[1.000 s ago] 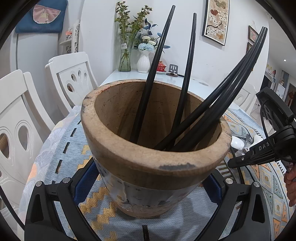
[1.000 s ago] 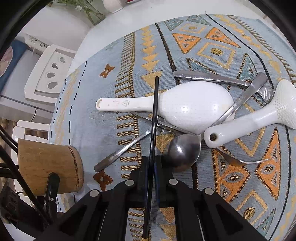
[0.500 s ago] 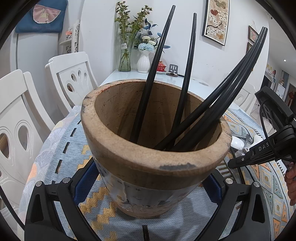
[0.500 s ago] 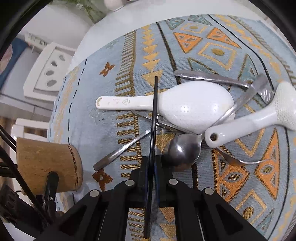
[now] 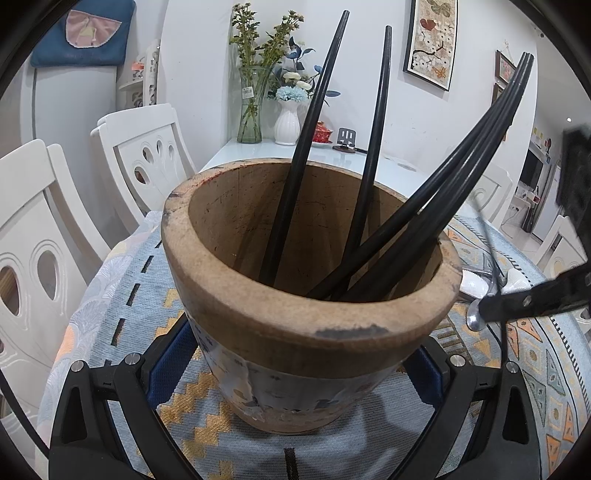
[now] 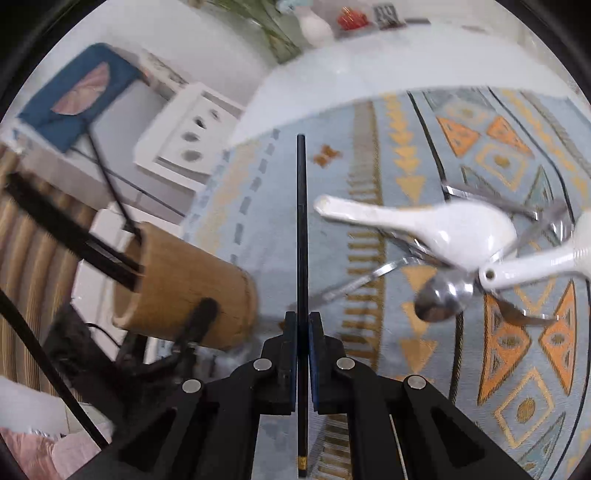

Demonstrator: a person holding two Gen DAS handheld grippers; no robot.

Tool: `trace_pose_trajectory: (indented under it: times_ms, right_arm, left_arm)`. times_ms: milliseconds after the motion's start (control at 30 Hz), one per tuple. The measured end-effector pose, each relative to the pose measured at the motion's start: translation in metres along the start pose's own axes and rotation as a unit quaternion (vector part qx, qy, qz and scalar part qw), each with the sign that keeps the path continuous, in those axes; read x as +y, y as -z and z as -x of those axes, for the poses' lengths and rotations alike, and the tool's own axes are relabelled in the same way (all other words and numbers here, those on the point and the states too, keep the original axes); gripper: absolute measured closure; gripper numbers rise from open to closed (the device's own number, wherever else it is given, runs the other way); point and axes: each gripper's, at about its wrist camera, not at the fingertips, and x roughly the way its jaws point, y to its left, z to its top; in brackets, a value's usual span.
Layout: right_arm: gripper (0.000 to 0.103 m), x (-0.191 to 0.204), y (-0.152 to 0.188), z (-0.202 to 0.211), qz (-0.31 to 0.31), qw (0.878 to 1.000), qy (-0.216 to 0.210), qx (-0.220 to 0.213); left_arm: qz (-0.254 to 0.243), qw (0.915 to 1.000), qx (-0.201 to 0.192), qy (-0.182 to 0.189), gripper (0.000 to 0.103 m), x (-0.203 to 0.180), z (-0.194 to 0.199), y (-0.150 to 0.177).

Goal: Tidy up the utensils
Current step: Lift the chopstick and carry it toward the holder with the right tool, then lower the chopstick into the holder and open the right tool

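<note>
- The slim black chopstick [image 6: 302, 236] is sitting pinched between the right tongs [image 6: 302, 325], its long axis running straight ahead along their fingers.
- The round wooden utensil holder [image 6: 177, 284] is lying to their left, clamped upright on the patterned table [image 5: 546, 354] by the left tongs [image 5: 295, 354].
- White spoons [image 6: 443, 225] are waiting rightward.

White walls [image 5: 207, 55] all round, bright even light. White carved chairs [image 5: 147, 155] left of the fingers, another far right. Glossy white table [image 5: 258, 155] ahead w/ patterned blue-orange cloth [image 5: 122, 295]. At the far end: glass vase [image 5: 251, 107] w/ green stems, white vase [image 5: 286, 122] w/ flowers. Framed floral pic [image 5: 430, 40] upper right. Blue cushion [image 5: 79, 33] top left.
</note>
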Motion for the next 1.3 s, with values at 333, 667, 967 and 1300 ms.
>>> trace_pose_trajectory:
  times_ms: [333, 667, 967, 1300]
  right_arm:
    - [0.098, 0.023, -0.003, 0.019, 0.036, 0.999, -0.014, -0.028]
    - [0.098, 0.059, -0.021, 0.052, 0.094, 0.993, -0.009, -0.071]
    - [0.098, 0.102, -0.059, 0.112, 0.131, 0.980, -0.014, -0.151]
    - [0.098, 0.166, -0.073, 0.178, 0.187, 0.947, -0.030, -0.259]
  left_arm:
    - [-0.011, 0.9999, -0.004, -0.010, 0.003, -0.005, 0.006, 0.002]
    - [-0.018, 0.9996, -0.011, -0.018, 0.003, -0.008, 0.011, 0.004]
    - [-0.017, 0.9996, -0.013, -0.016, 0.003, -0.007, 0.012, 0.003]
    - [-0.017, 0.9996, -0.015, -0.016, 0.003, -0.005, 0.012, 0.002]
